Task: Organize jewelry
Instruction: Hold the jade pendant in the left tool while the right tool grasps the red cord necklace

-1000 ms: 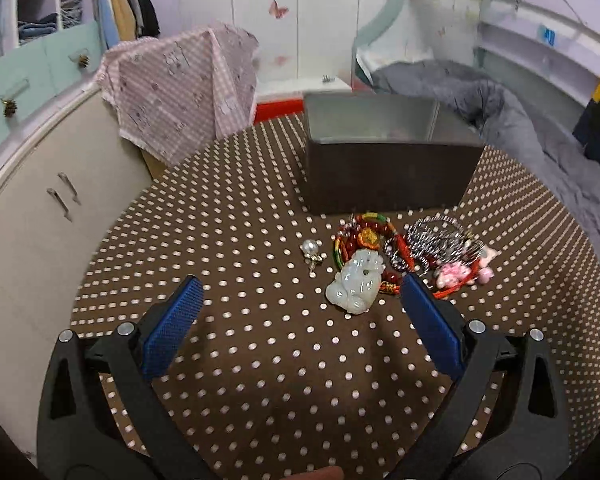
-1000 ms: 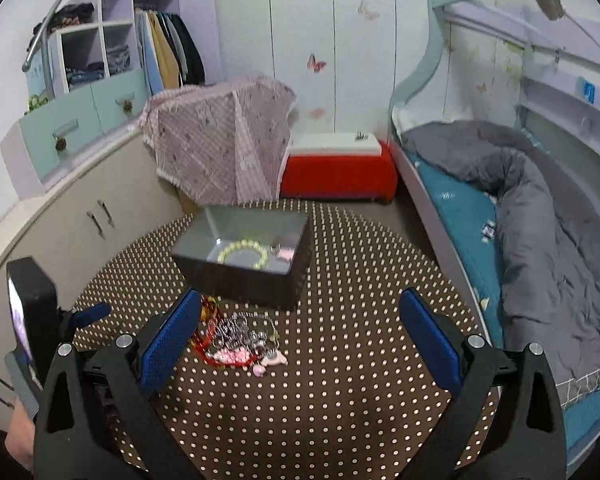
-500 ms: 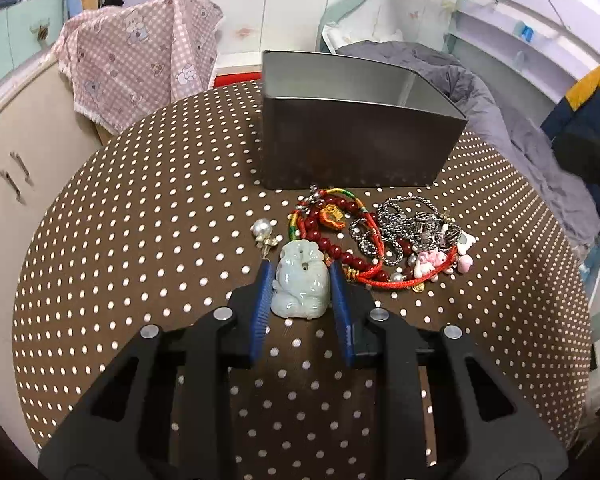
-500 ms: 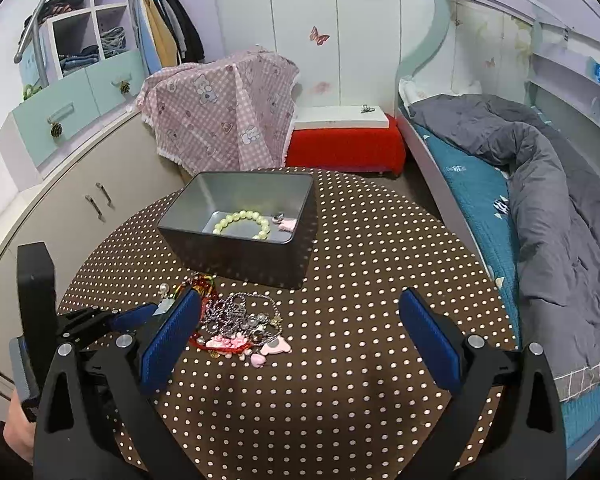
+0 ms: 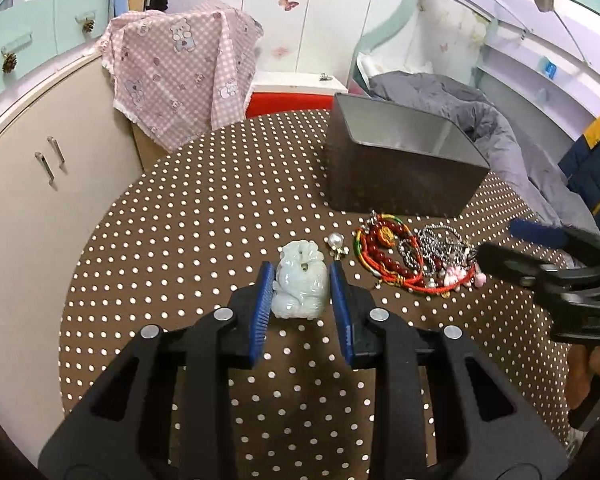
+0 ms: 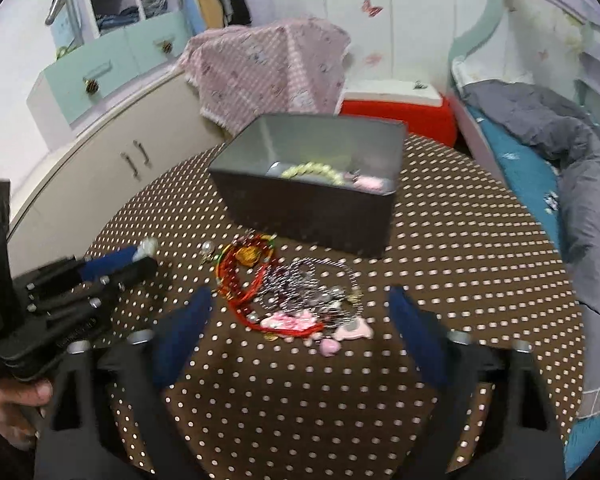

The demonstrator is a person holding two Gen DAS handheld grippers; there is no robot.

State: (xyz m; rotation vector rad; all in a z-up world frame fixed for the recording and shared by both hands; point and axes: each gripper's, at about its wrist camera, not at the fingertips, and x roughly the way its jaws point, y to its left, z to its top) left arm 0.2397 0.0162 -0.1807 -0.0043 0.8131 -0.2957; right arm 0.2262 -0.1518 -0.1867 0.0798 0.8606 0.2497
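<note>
Your left gripper (image 5: pixel 302 286) is clamped on the pale jade pendant (image 5: pixel 300 285), just above the table (image 5: pixel 180 240) left of the jewelry pile (image 6: pixel 292 292). Your right gripper (image 6: pixel 300 332) is spread wide around that pile's near edge, holding nothing.

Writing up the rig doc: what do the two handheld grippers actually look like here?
Both match: the left gripper and right gripper have matte black plastic bodies with cut-out linkage arms, silver round pivot bolts, and flat blue ribbed pads on the fingers. No cables visible. The left gripper's body carries small white lettering, unreadable. A bare hand shows at its handle, no sleeve visible.
</note>
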